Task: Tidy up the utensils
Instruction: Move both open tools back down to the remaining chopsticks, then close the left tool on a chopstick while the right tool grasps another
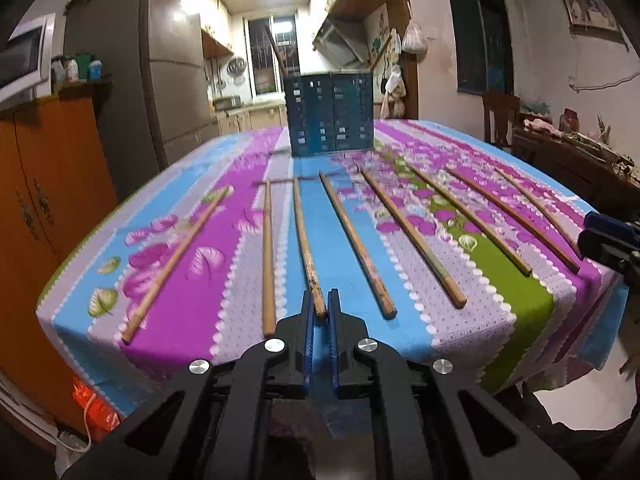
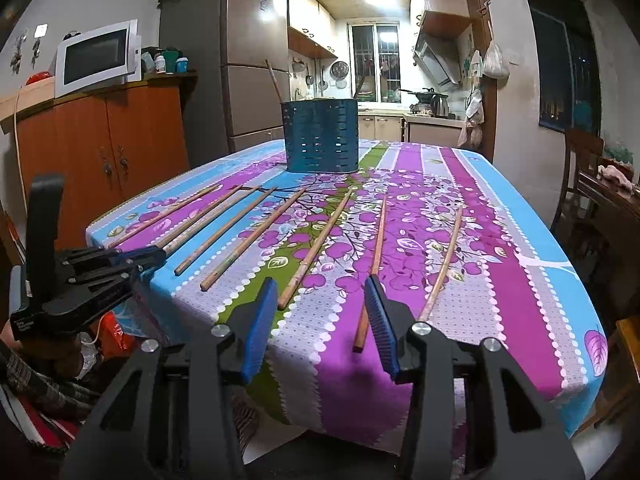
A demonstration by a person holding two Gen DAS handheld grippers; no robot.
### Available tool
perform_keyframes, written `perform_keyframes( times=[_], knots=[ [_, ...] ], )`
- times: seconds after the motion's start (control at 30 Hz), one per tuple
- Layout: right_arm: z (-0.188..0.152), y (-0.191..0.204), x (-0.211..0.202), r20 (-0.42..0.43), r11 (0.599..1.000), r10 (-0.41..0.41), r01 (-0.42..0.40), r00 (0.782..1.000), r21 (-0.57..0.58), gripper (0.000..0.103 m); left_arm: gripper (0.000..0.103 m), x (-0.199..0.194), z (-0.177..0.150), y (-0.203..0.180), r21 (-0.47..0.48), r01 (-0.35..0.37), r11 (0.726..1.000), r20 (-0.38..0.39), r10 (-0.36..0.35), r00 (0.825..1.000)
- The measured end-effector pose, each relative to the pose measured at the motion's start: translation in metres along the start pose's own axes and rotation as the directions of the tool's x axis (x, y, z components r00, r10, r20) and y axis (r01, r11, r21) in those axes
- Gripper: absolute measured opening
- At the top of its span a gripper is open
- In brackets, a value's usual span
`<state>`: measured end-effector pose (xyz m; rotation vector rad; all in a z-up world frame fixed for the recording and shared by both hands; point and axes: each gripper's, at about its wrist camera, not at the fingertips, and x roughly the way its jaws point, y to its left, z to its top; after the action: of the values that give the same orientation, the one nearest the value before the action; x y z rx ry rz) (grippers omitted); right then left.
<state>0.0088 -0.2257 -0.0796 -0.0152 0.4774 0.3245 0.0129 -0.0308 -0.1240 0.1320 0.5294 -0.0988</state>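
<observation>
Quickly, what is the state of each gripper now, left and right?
Left gripper: shut on the near end of a chopstick.
Right gripper: open, holding nothing; a chopstick lies just inside its right finger.

A home dining area w/ kitchen behind is shown: floral-clothed table (image 2: pixel 500 240), microwave (image 2: pixel 96 56) set on orange cabinet (image 2: pixel 104 140), fridge (image 2: pixel 248 64), range hood (image 2: pixel 436 60) and pots on stove (image 2: pixel 430 104) seen thru the doorway.
</observation>
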Motion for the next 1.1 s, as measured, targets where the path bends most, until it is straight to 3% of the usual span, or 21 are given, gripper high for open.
perform_keyframes(
  times=[0.2, 0.5, 1.1],
  knots=[
    [-0.003, 0.017, 0.014, -0.014, 0.999, -0.005, 0.004, 1.000, -0.046, 0.030, 0.007, -0.011, 0.004, 0.001, 0.014, -0.035, 0.999, 0.062, 0.034, 0.998],
    [0.000, 0.027, 0.023, -0.024, 0.998, -0.024, 0.022, 0.999, -0.055, 0.028, 0.007, -0.029, 0.014, 0.005, 0.053, -0.073, 0.996, 0.169, 0.063, 0.983],
    [-0.003, 0.041, 0.028, -0.025, 0.994, -0.091, 0.090, 0.995, -0.058, 0.028, 0.007, -0.060, 0.038, 0.010, 0.136, -0.112, 0.984, 0.366, 0.056, 0.929]
  ],
)
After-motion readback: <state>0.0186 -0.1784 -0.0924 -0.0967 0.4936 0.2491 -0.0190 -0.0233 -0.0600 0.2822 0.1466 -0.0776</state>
